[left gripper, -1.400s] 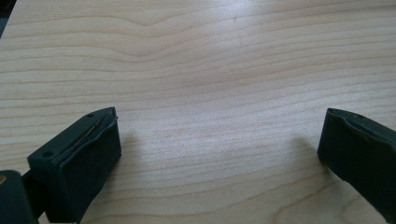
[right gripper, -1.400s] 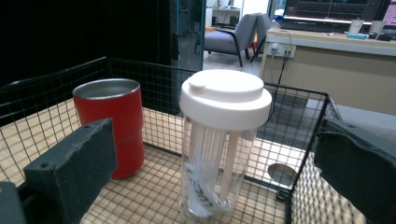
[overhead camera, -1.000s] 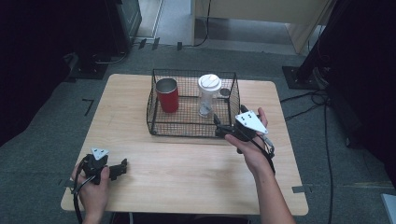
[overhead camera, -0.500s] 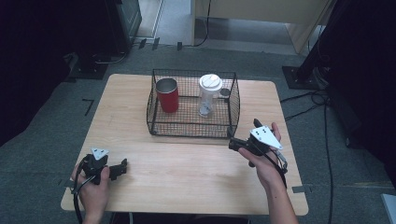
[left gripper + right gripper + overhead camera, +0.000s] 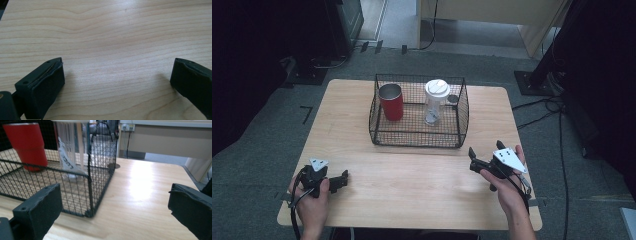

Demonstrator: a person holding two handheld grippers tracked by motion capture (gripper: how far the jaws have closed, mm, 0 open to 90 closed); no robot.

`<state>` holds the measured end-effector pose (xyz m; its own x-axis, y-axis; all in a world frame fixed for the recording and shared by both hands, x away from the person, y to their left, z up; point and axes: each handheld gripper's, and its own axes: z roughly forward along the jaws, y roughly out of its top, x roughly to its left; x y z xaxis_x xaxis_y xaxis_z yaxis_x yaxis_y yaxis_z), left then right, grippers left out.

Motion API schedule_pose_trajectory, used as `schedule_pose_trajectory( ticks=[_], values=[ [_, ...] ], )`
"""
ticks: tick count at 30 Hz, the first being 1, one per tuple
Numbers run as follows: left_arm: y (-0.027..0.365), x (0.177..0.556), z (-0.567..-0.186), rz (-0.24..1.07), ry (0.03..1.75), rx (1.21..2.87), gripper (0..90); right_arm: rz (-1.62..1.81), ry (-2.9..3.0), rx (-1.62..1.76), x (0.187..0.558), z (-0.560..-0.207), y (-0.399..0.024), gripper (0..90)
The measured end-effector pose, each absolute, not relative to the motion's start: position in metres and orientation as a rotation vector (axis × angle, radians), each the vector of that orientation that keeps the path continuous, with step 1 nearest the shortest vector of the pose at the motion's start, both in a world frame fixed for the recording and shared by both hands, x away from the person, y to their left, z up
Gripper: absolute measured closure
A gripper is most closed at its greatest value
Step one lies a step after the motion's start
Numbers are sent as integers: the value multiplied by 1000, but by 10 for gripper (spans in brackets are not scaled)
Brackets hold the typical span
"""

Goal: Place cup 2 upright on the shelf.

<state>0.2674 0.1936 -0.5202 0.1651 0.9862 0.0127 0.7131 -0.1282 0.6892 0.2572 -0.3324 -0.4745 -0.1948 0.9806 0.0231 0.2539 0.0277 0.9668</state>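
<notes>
The clear lidded tumbler (image 5: 436,101) stands upright in the wire basket (image 5: 418,138) at the far centre of the tabletop (image 5: 412,175), right of the red cup (image 5: 391,101); both appear already deposited. The right gripper (image 5: 482,159) rests near right, fingers wide and empty, well apart from the basket. The left gripper (image 5: 341,180) idles near left, fingers wide. Mesh obscures the tumbler's contents; a small object behind the basket cannot be identified.

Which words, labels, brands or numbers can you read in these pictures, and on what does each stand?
Clear tumbler in the wire basket: white lettering runs down its side, too blurred and broken by the mesh to read.
Red cup: no text visible.
Table and both tongs: no text visible.
</notes>
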Motion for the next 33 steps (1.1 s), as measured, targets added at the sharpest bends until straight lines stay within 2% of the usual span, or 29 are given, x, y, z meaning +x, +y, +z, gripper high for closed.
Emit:
schedule_pose_trajectory(
  ticks=[33],
  values=[
    [194, 267, -520, 656, 1603, 1907, 0, 821, 1667, 1465, 212, -523, -400, 0]
  ],
)
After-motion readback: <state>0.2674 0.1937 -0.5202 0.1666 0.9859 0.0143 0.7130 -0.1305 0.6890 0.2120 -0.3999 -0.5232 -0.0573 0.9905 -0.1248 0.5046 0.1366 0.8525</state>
